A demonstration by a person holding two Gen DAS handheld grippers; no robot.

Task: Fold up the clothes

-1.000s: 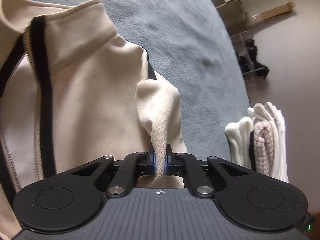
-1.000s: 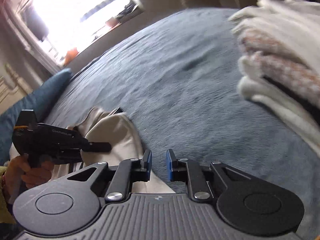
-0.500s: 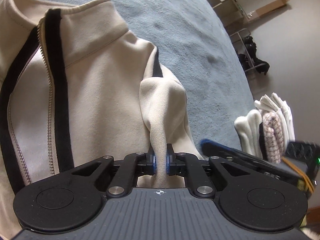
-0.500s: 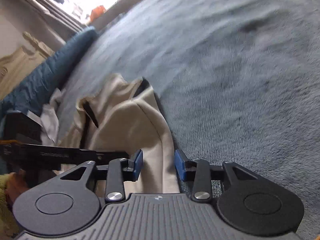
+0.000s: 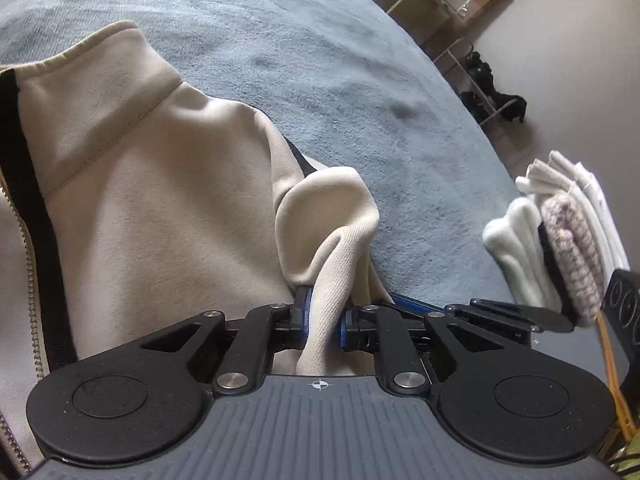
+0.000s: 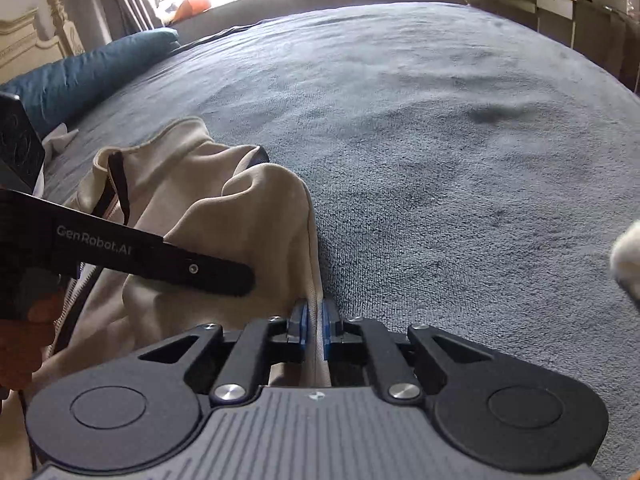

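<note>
A beige zip-up jacket [image 5: 160,220] with black trim lies on the bed, collar towards the far side. My left gripper [image 5: 324,314] has a bunched fold of its sleeve fabric between the pads. Its jaws are opening, but the cloth still fills the gap and touches both pads. My right gripper [image 6: 315,314] is closing and pinches the jacket's [image 6: 248,216] thin right edge. The two grippers sit close side by side at the jacket's near right part. A finger [image 6: 208,270] of the left one crosses the right wrist view, and a finger [image 5: 520,318] of the right one shows beside the left gripper.
A grey-blue blanket [image 6: 440,160] covers the bed. A stack of folded white and knit clothes [image 5: 560,240] stands at the bed's right edge. A blue pillow [image 6: 88,68] lies at the far left. A hand [image 6: 24,340] holds the left gripper. Shelves and a rack [image 5: 480,92] stand beyond the bed.
My right gripper swung left from the folded stack to the jacket, opened wide and closed on its edge. The left gripper's jaws parted a little around the fold and sank slightly.
</note>
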